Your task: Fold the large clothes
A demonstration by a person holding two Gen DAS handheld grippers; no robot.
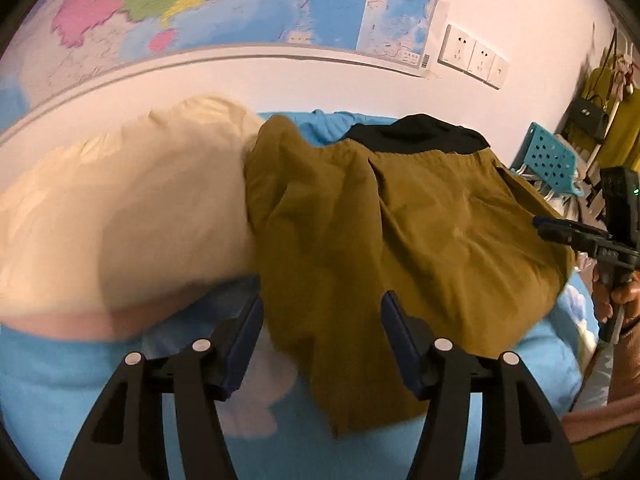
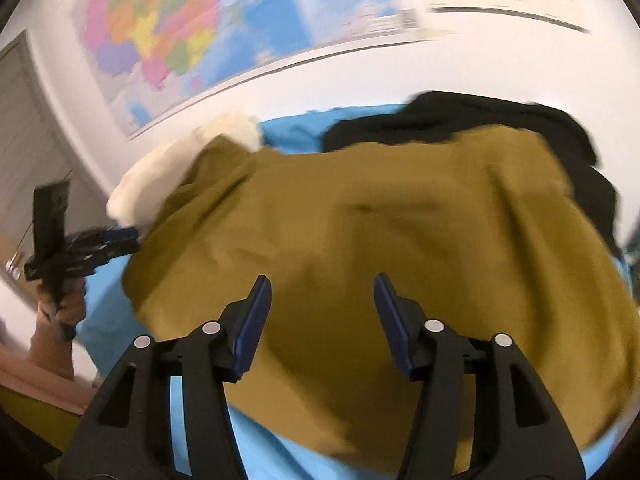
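Observation:
A large mustard-brown garment (image 1: 400, 248) lies spread and wrinkled on a light blue bed sheet (image 1: 60, 392); it also fills the right wrist view (image 2: 380, 240). A black garment (image 1: 420, 132) lies under its far edge, also seen in the right wrist view (image 2: 480, 116). My left gripper (image 1: 322, 312) is open and empty, hovering over the near left edge of the mustard garment. My right gripper (image 2: 322, 292) is open and empty above the garment's middle. The right gripper also shows in the left wrist view (image 1: 538, 222), at the garment's right edge. The left gripper shows in the right wrist view (image 2: 136, 236).
A cream pillow or blanket (image 1: 120, 208) lies left of the garment. A map (image 1: 240, 0) hangs on the wall behind the bed. Wall sockets (image 1: 472, 56), a teal perforated basket (image 1: 552, 156) and hanging bags (image 1: 600, 112) are at the right.

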